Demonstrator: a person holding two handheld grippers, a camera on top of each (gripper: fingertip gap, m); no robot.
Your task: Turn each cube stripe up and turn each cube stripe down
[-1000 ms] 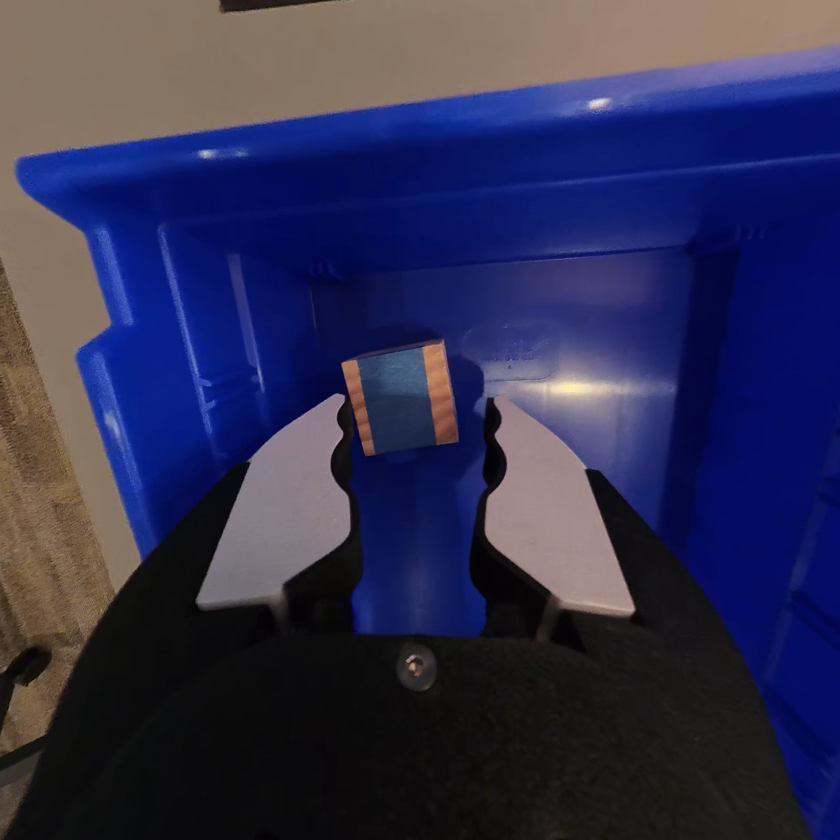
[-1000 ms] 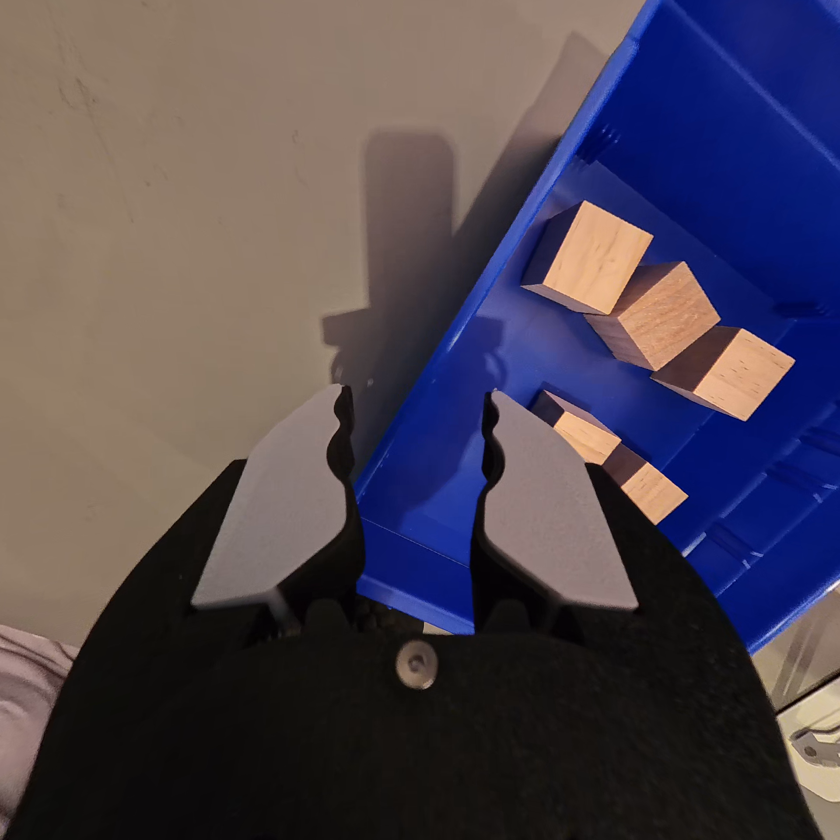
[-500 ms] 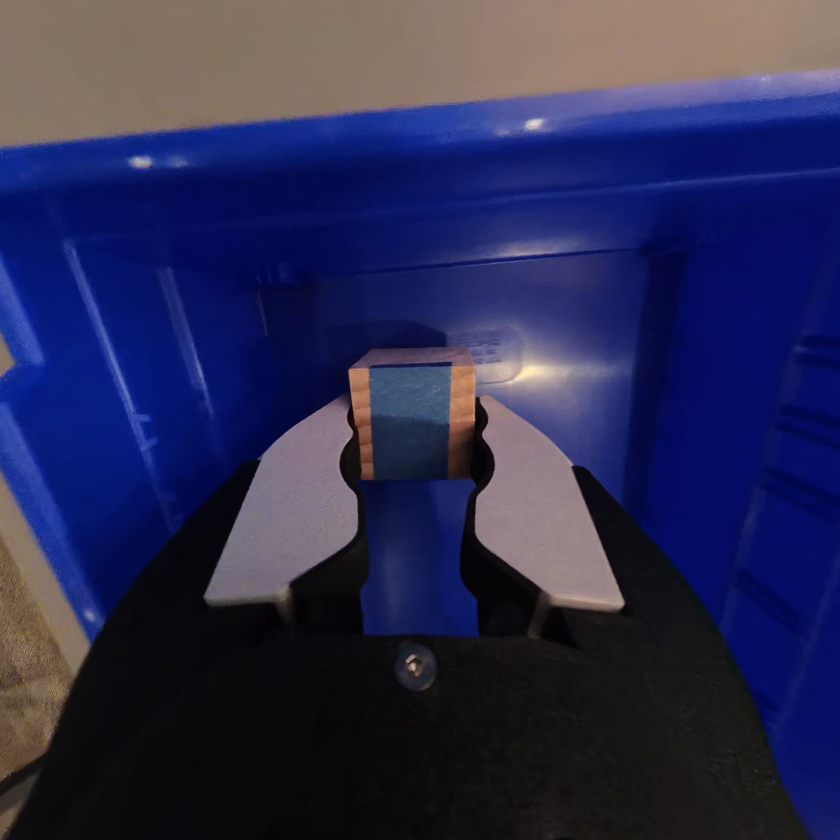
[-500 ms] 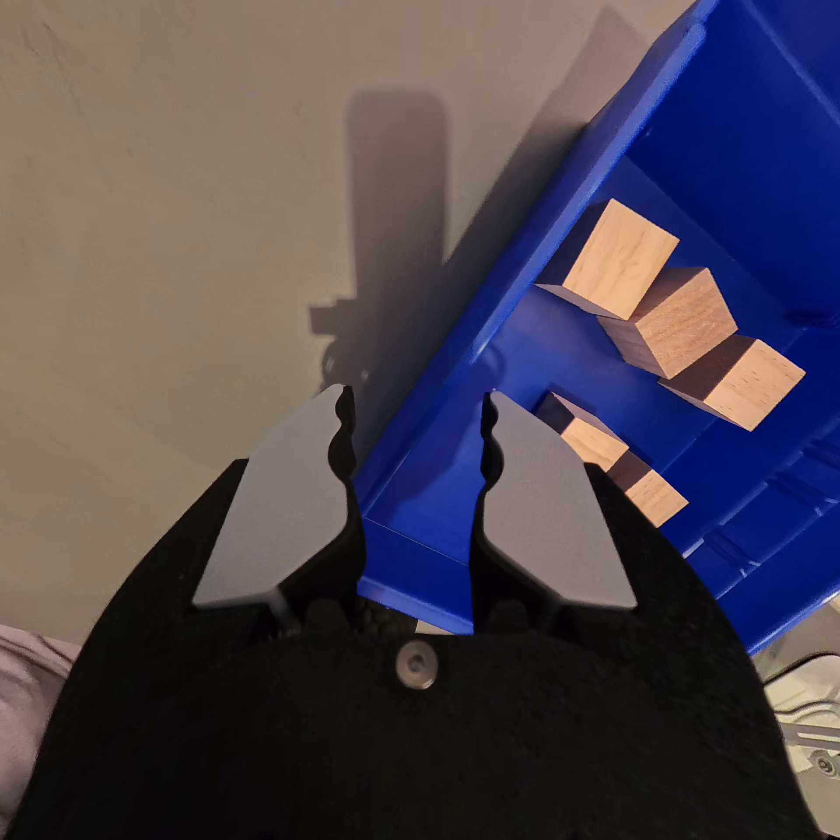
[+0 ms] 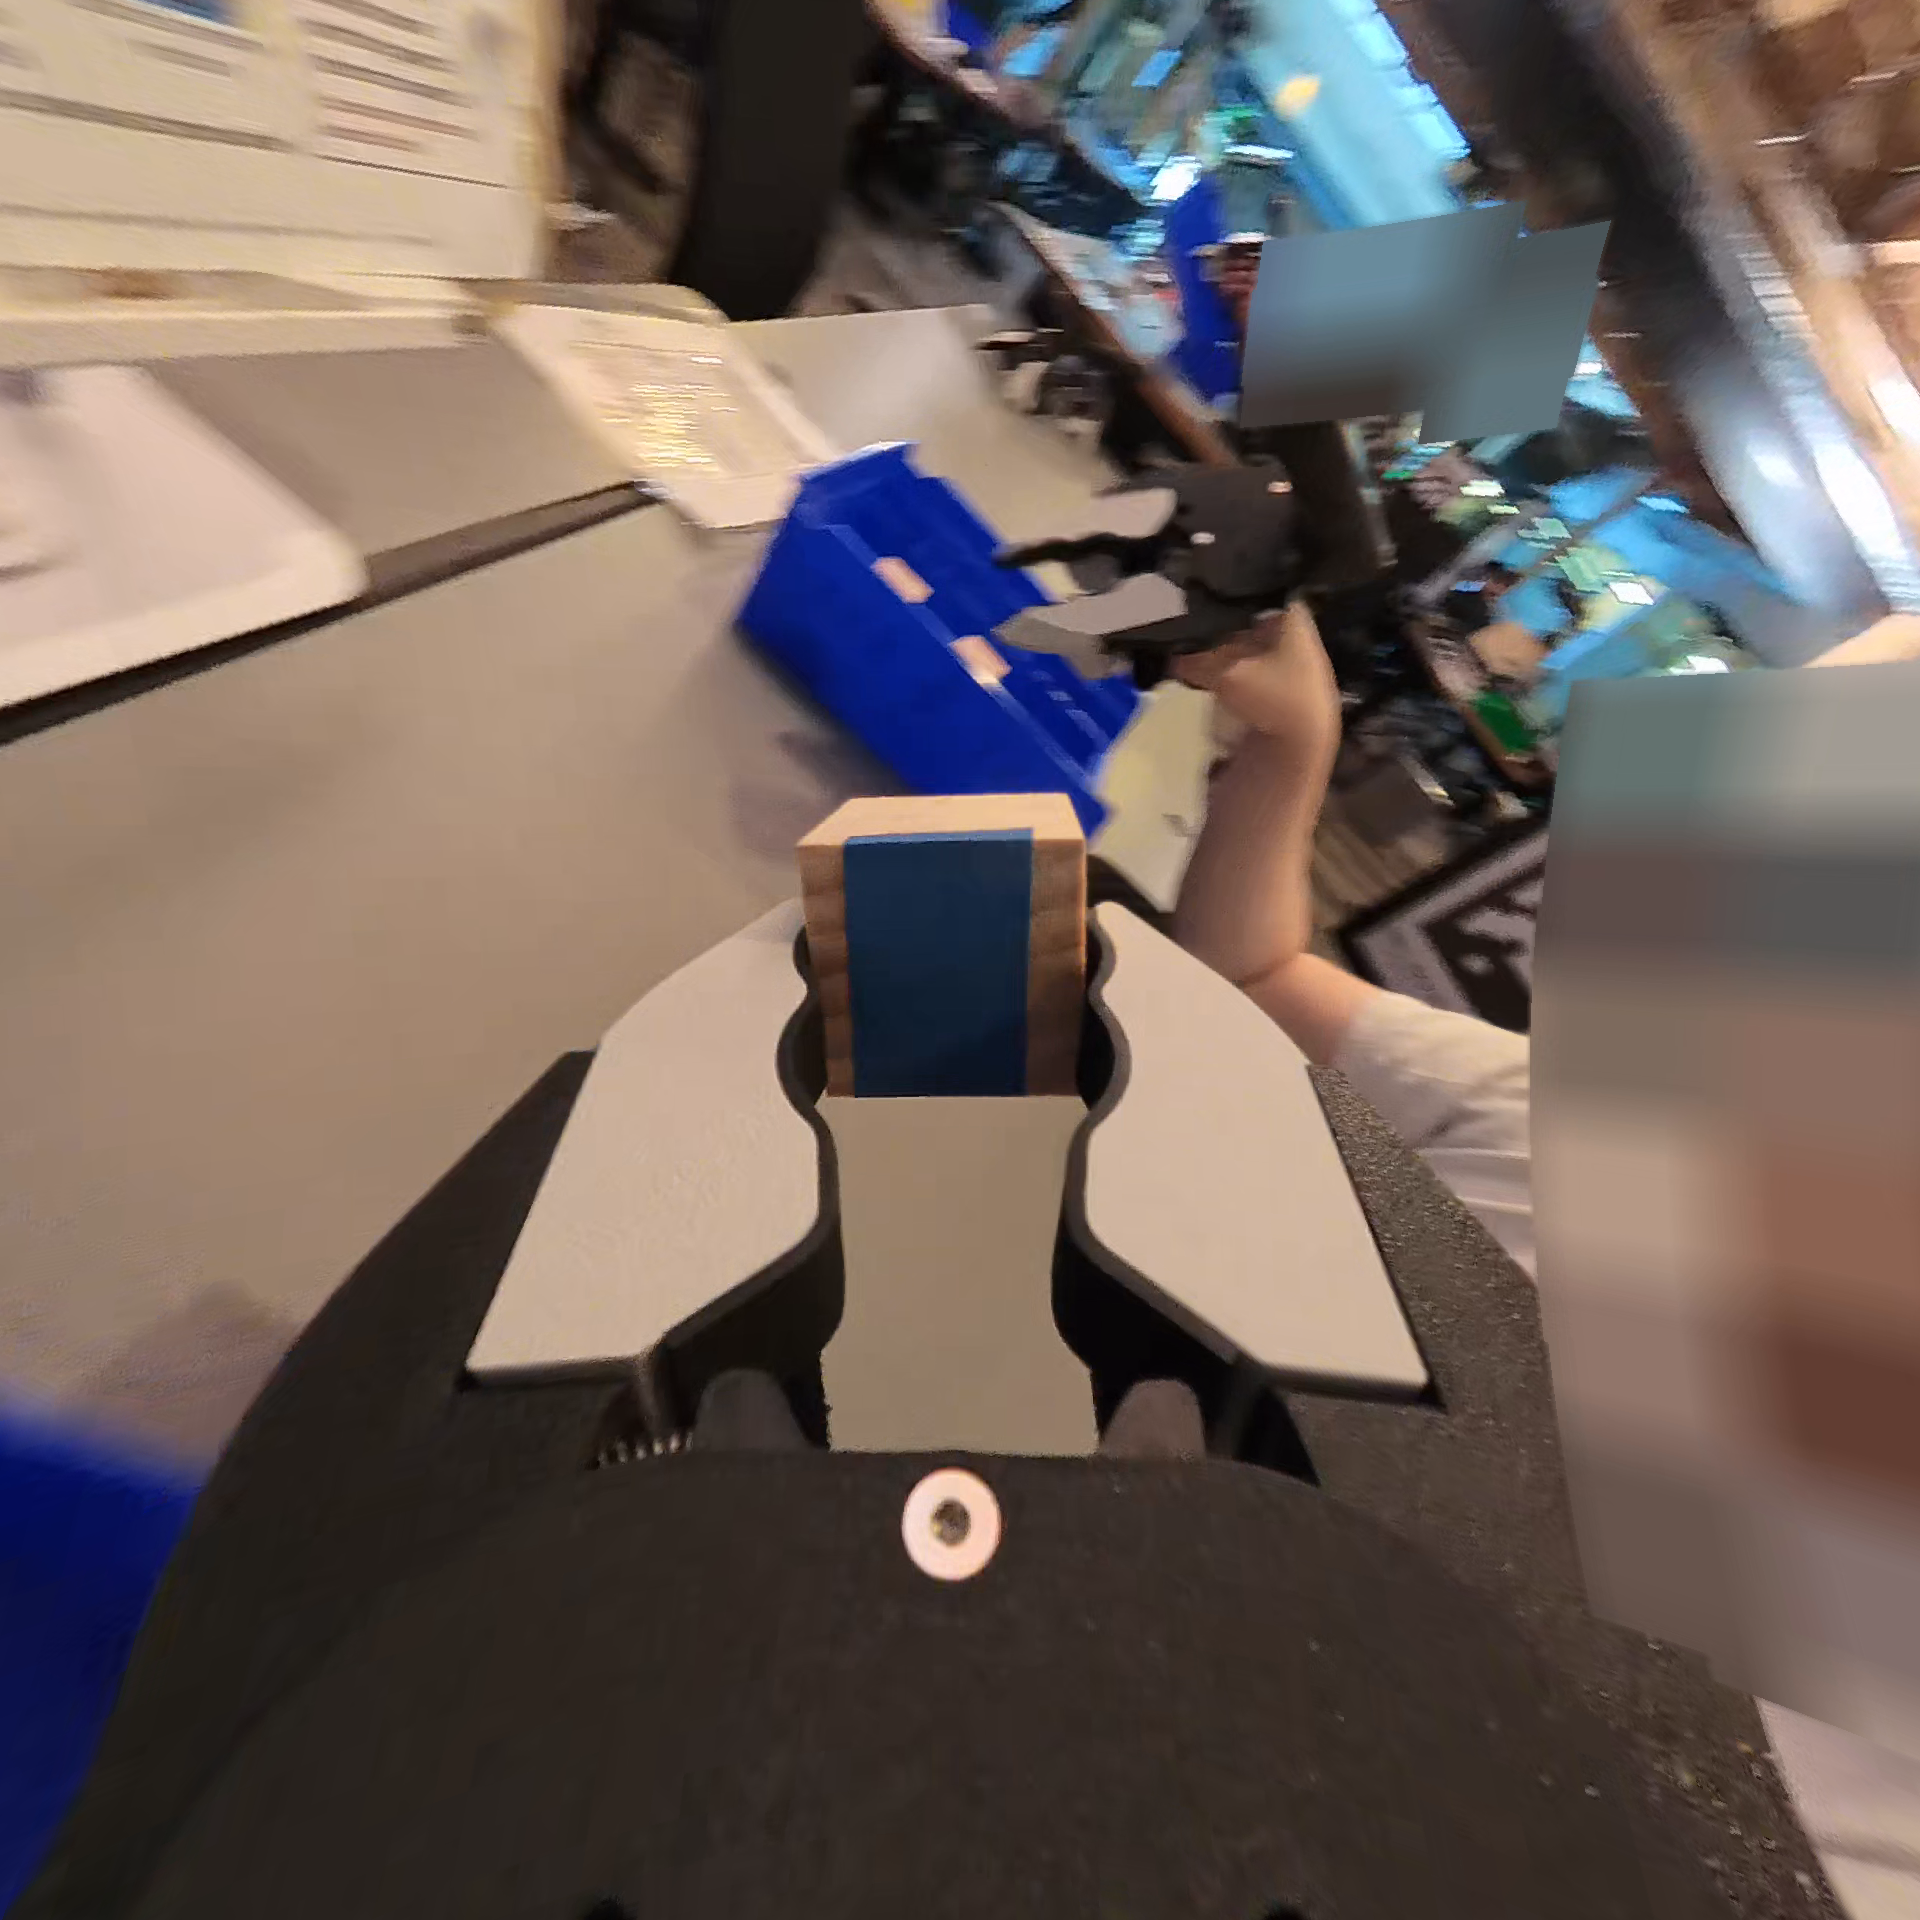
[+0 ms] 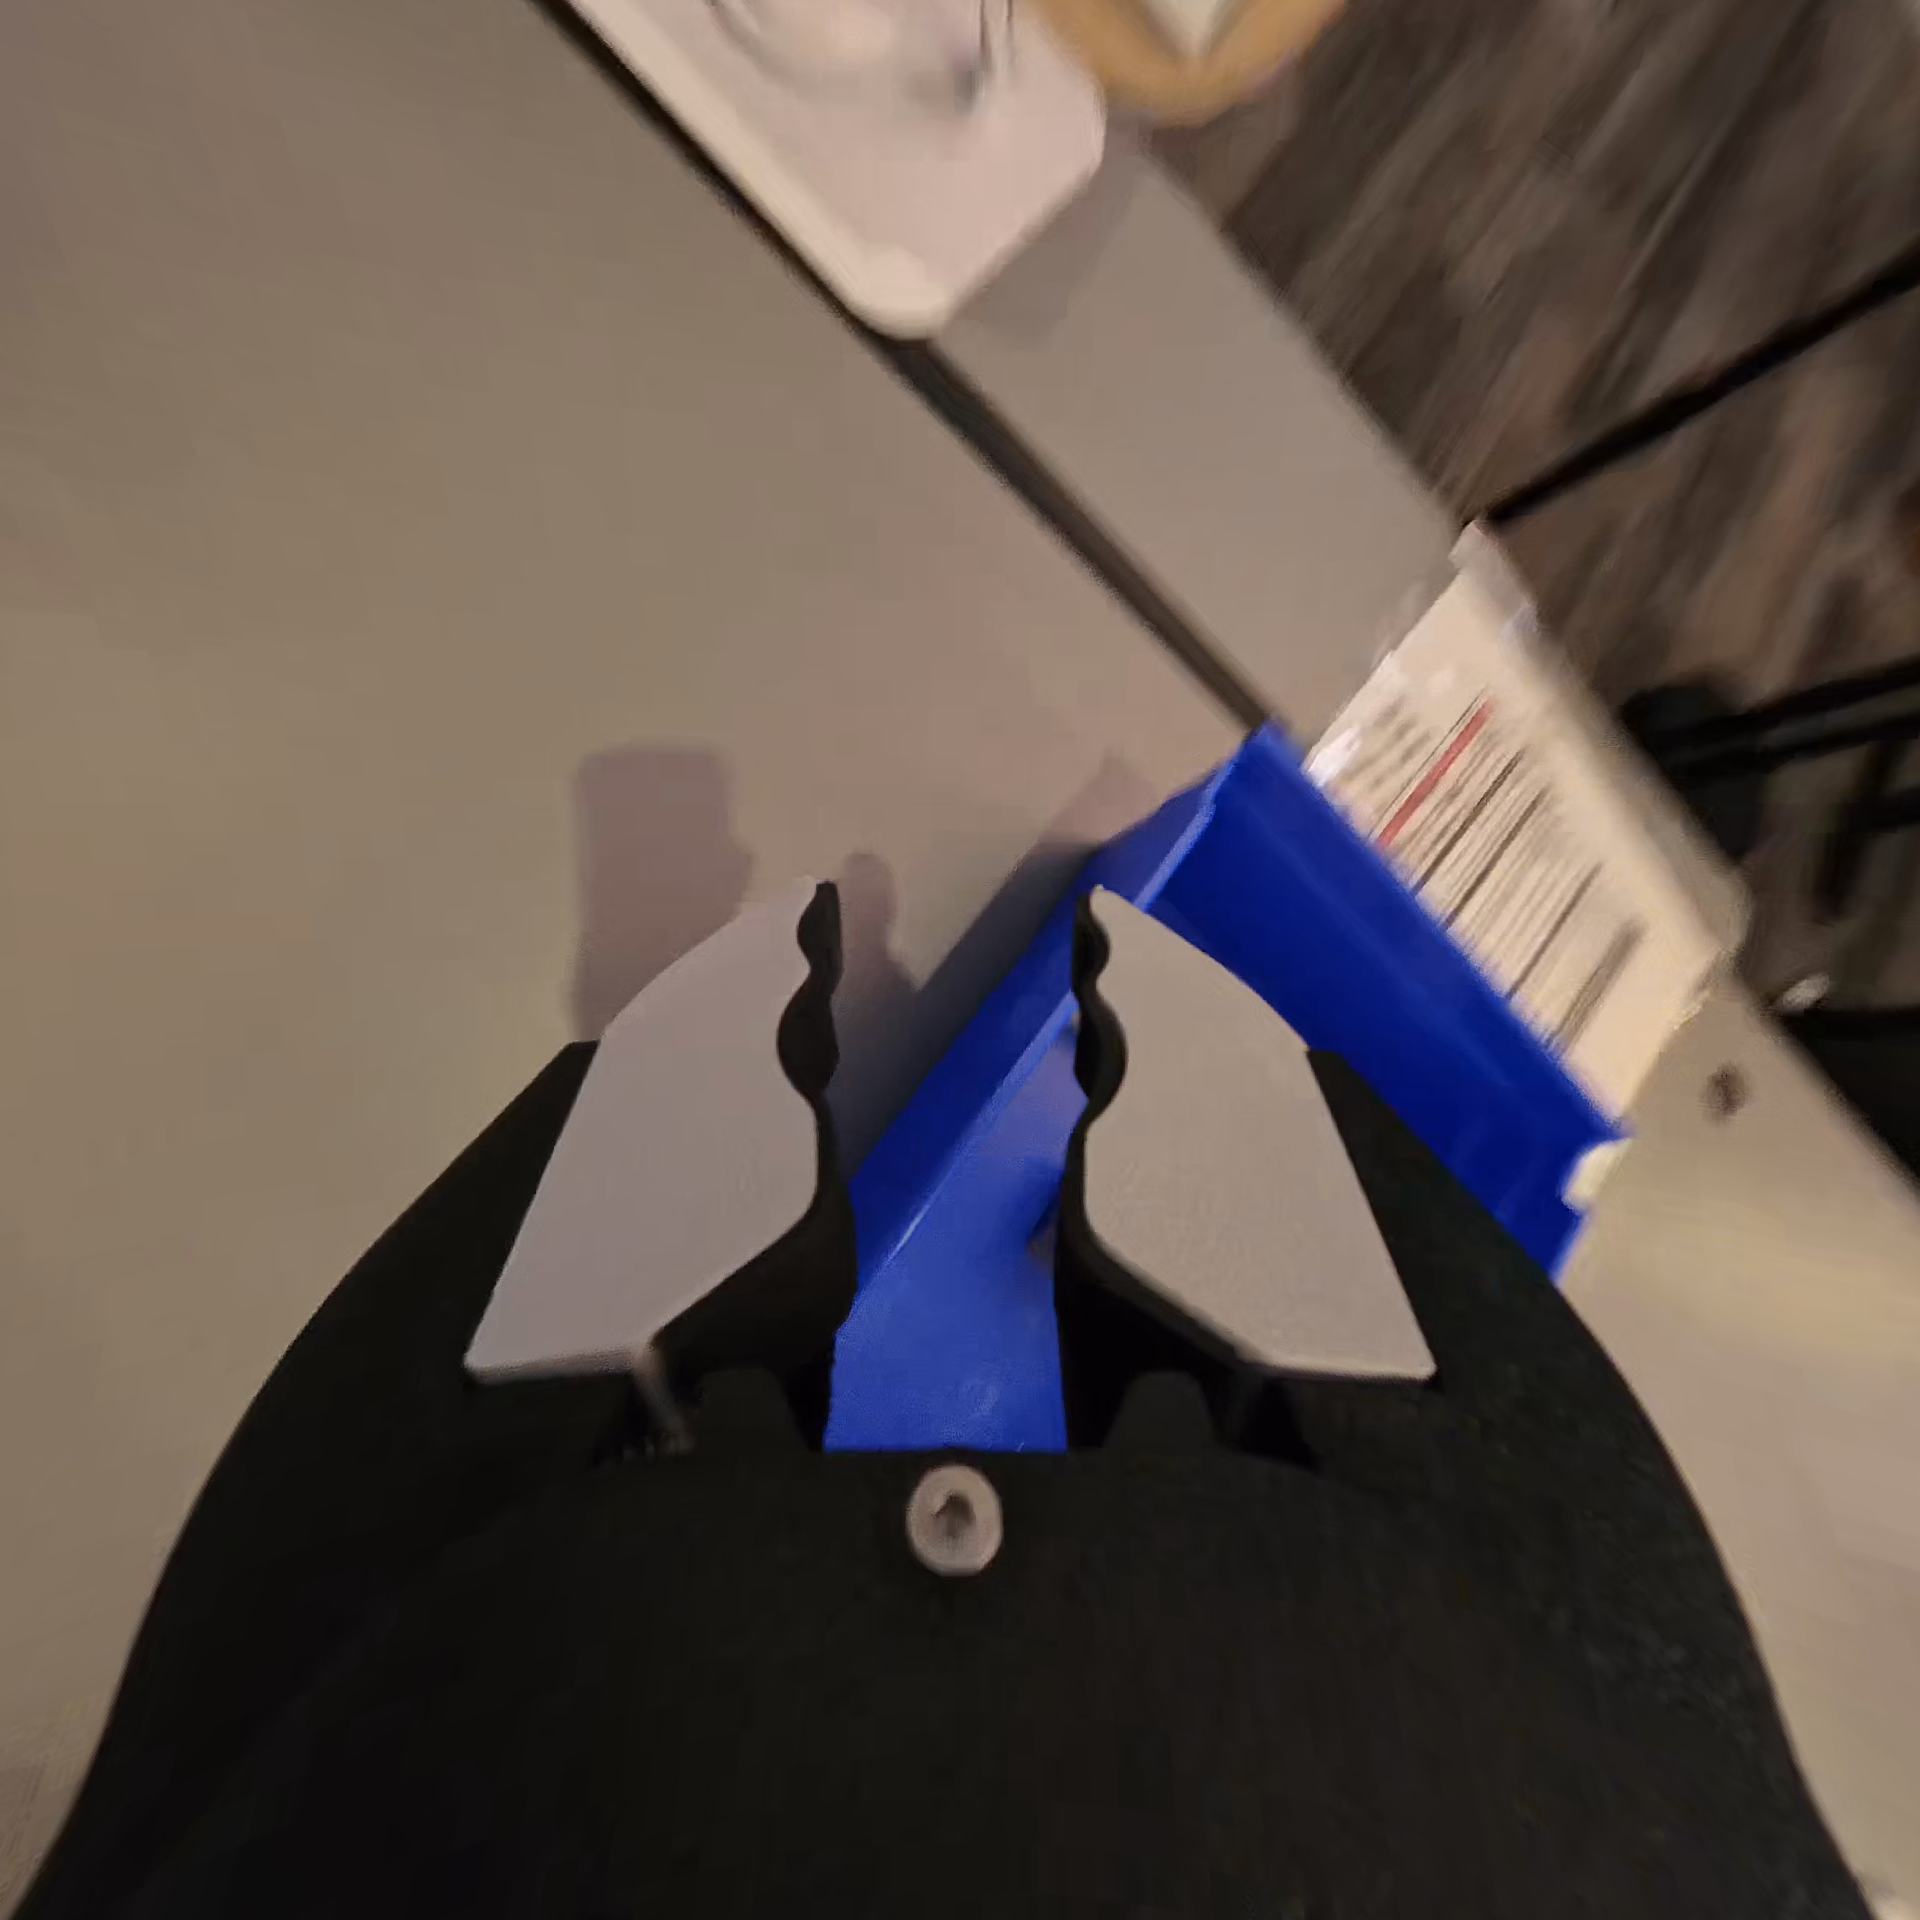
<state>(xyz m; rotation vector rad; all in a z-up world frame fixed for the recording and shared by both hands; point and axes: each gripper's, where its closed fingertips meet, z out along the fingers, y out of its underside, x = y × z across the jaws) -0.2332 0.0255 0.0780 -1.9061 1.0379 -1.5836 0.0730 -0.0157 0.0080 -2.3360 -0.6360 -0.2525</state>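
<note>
My left gripper point(image 5: 943, 935) is shut on a wooden cube point(image 5: 940, 956) with a blue stripe; the stripe faces the camera. It holds the cube in the air above the grey table point(image 5: 312, 935). A blue bin point(image 5: 925, 644) sits farther off on the table with pale cubes point(image 5: 902, 578) inside. My right gripper point(image 6: 951, 914) is open and empty, hovering over the near wall of that blue bin point(image 6: 1351, 987). It also shows in the left wrist view point(image 5: 1049, 592), held by a hand beside the bin. No cubes show in the right wrist view.
A second blue bin's corner point(image 5: 73, 1538) sits at the lower left of the left wrist view. White papers point(image 5: 675, 416) lie behind the far bin. A white tray point(image 6: 935, 156) sits on the adjoining table. A person's forearm point(image 5: 1257, 831) reaches in from the right.
My left gripper closed on the striped cube, lifted it out of the near bin and swung to face the far bin. My right gripper tilted up; the bin's cubes left its view.
</note>
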